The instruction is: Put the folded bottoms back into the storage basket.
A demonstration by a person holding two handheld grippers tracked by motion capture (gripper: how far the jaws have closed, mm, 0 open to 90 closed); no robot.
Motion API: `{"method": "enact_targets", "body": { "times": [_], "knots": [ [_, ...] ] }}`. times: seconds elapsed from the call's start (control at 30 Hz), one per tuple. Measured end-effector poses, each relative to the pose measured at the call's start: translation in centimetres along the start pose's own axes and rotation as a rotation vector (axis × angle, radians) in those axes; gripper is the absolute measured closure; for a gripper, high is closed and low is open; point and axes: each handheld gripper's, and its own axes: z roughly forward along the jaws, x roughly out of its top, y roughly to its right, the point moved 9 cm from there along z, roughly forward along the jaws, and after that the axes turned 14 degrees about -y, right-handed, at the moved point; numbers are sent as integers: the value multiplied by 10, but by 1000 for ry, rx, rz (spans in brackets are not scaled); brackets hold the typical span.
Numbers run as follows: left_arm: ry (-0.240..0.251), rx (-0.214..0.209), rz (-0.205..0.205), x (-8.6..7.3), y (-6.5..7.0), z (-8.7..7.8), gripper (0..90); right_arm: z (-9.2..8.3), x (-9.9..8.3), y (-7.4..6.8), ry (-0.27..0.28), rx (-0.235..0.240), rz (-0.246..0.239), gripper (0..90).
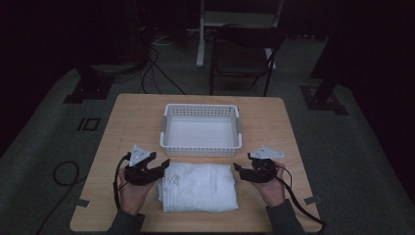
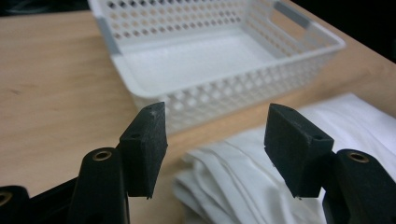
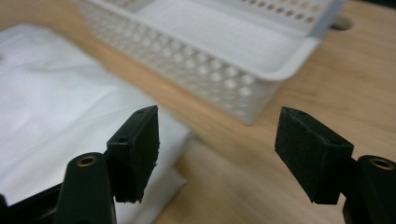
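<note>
— Where's the cloth?
— The white cloth [image 1: 199, 187] lies folded by the table's [image 1: 137, 112] near edge, just before the basket [image 1: 201, 129].
— And the grippers?
— The left gripper [image 1: 163, 164] and right gripper [image 1: 238, 169] sit at its sides, jaws apart, holding nothing.

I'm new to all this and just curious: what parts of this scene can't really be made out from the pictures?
- Folded white cloth: the underside and inner layers, hidden by its own folds in the high view.
- White basket: the far end, cut off by the top edge in the left gripper view.
- Room beyond the table: too dark in the high view.
</note>
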Motion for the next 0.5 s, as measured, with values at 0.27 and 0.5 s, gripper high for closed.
{"method": "enact_targets", "body": {
  "times": [0.27, 0.5],
  "knots": [
    [-70, 6, 59, -22, 19, 2, 383, 7, -15, -24, -23, 52, -20, 309],
    [-122, 0, 96, -44, 32, 1, 383, 14, -35, -39, -54, 90, -23, 310]
  ]
}}
